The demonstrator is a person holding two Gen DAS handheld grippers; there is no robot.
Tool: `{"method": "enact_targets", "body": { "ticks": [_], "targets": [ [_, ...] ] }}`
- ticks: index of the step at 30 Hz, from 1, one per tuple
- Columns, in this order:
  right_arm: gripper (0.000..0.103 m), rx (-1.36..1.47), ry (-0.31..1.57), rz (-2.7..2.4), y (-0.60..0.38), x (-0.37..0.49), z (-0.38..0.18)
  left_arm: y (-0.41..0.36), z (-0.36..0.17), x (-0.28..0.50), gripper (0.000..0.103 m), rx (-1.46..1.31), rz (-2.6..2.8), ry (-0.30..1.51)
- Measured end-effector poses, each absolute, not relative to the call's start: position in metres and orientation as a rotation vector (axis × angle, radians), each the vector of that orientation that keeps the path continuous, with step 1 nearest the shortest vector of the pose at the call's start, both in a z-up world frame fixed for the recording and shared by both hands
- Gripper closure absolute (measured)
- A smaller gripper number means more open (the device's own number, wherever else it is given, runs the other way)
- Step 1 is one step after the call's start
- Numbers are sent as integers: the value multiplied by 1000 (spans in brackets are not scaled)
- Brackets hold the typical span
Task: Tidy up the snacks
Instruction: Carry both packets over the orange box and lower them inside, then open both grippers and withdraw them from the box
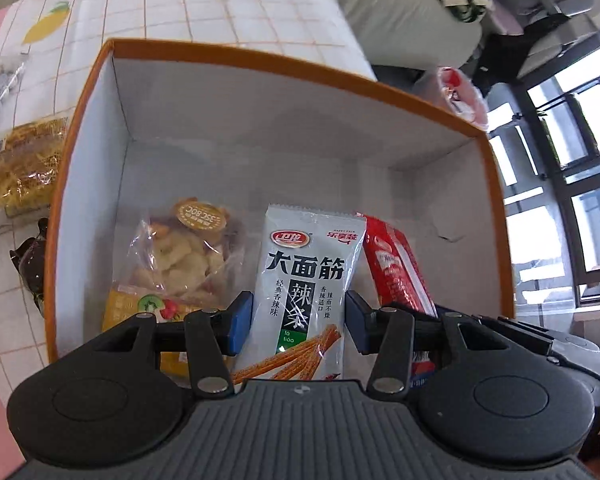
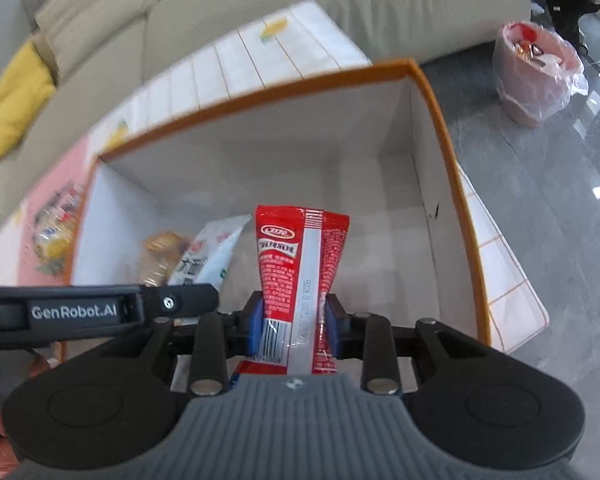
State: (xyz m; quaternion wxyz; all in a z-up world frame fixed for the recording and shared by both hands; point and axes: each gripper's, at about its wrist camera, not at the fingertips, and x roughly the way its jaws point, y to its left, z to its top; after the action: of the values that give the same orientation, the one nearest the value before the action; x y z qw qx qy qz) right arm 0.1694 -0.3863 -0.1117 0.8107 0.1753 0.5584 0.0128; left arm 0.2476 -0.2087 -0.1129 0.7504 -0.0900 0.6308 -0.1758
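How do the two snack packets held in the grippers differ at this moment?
The white packet in the left gripper shows its printed front with large black characters; the red packet in the right gripper shows its back seam and barcode. The white packet lies flat between the pads; the red packet is pinched into a waist. Both are sealed and held over the orange-rimmed box.

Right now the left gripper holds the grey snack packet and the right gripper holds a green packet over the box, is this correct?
Not quite: the right gripper holds a red packet, as the right wrist view shows. The rest is right.
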Motion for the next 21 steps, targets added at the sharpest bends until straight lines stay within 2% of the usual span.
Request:
{"method": "enact_targets", "body": {
  "ticks": [9,13,18,21],
  "targets": [
    [72,326,1323,100,-376,184,-141,-225,-131,259,46,-158,-380,1459],
    [71,290,1344,101,-369,186,-145,-226,-133,260,39,-122,-382,1468],
    [64,279,1367,80,-367,192,-151,-226,-131,261,35,-125,-407,1465],
    [64,289,1372,81,-366,192,-151,-222,-124,259,35,-124,-425,1453]
  ]
}}
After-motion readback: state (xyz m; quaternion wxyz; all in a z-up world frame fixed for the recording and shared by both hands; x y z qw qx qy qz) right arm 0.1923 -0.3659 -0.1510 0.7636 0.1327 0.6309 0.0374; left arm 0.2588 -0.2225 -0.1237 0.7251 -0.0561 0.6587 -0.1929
